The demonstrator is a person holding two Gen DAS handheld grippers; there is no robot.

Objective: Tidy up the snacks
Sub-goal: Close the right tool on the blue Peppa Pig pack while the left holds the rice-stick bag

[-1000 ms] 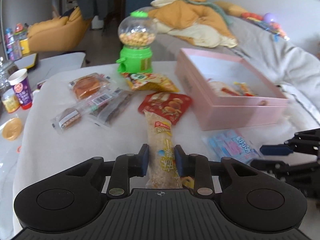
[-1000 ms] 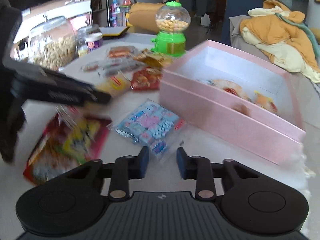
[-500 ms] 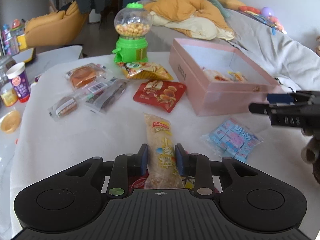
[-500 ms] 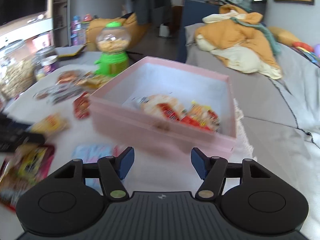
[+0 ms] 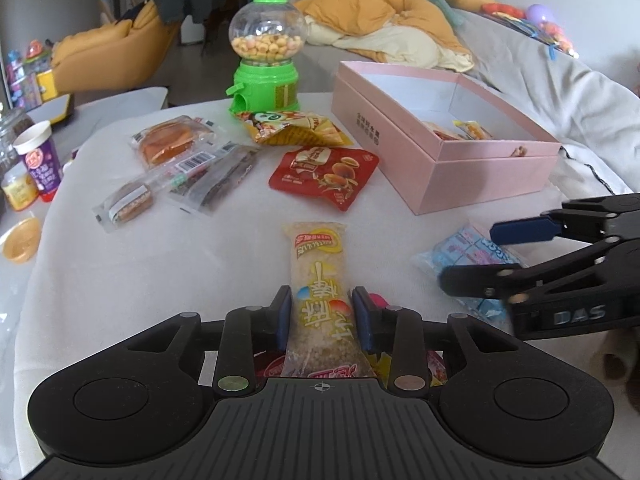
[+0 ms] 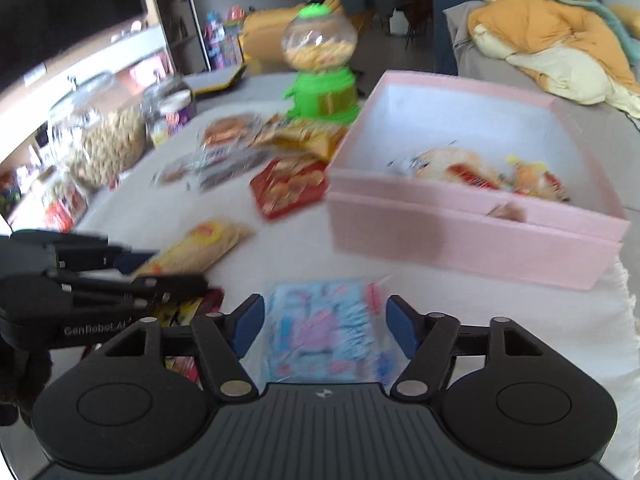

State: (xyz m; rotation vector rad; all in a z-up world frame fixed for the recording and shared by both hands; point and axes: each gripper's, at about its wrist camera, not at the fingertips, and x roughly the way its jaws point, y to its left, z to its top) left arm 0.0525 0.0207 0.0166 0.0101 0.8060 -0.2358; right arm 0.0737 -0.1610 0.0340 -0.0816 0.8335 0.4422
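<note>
Left gripper [image 5: 320, 312] clamps the yellow snack pack [image 5: 318, 284] at 6 o'clock; pink box [image 5: 472, 176] at 2 o'clock. In the right view, right gripper [image 6: 322, 326] is spread wide around the blue candy bag [image 6: 320, 332].

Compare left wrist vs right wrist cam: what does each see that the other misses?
Left wrist only: the left claw shut on the long yellow snack pack seen from above, and the orange lid at the table edge.

Right wrist only: the right claw open around the blue candy pack, and the big glass jar of nuts.

Both: the pink box already holding a few snacks, the green gumball dispenser, the red snack bag, and the white tablecloth.
</note>
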